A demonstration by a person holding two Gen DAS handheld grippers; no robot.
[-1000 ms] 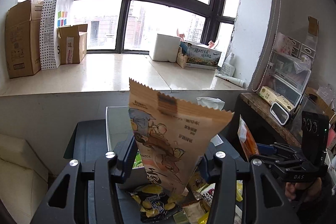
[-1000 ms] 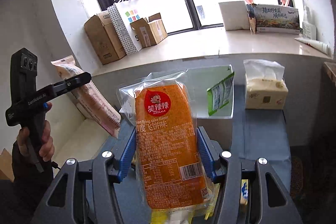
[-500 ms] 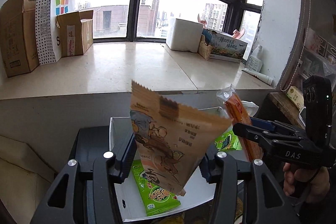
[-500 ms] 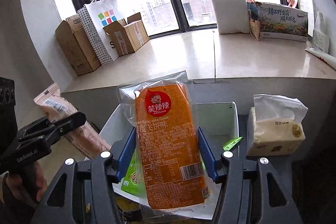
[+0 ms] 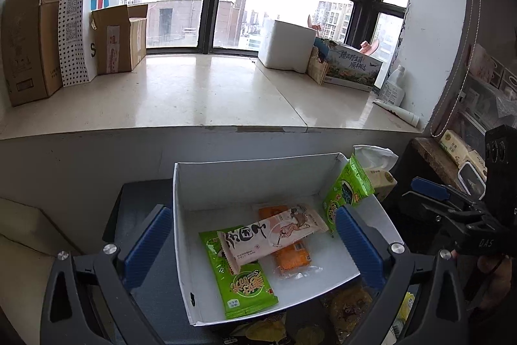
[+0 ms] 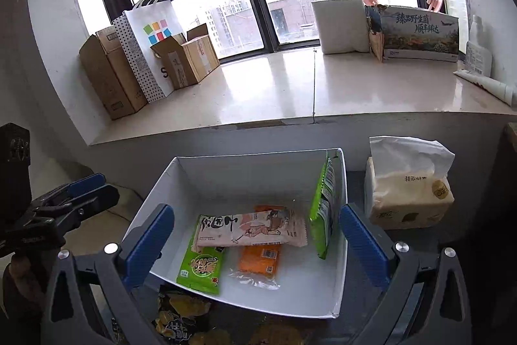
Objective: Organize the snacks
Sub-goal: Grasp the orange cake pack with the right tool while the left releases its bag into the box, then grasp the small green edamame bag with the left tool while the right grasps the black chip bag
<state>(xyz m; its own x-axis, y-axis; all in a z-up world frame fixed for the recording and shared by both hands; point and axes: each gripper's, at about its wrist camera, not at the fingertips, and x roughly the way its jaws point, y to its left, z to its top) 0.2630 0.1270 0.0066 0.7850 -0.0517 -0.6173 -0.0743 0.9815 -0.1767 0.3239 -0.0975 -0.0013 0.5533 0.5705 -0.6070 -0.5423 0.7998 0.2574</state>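
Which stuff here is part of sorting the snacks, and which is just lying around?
Job: white box, pink snack pack, orange cake pack, two green packs.
Lying about: tissue pack, cardboard boxes, dotted paper bag.

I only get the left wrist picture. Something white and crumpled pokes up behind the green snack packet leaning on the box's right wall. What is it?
Observer: The right wrist view shows it whole. It is a soft cream plastic pack of tissues with a white tuft on top. It stands on the dark table outside the white cardboard box, apart from its wall.
Operator: Is the tool at my right edge holding anything?
Observer: No. The right gripper has both blue pads spread wide, with nothing clamped between them.
Operator: Does the leaning one tilt much?
Observer: Hardly. Seen edge-on, the green snack packet stands nearly upright against the right wall.
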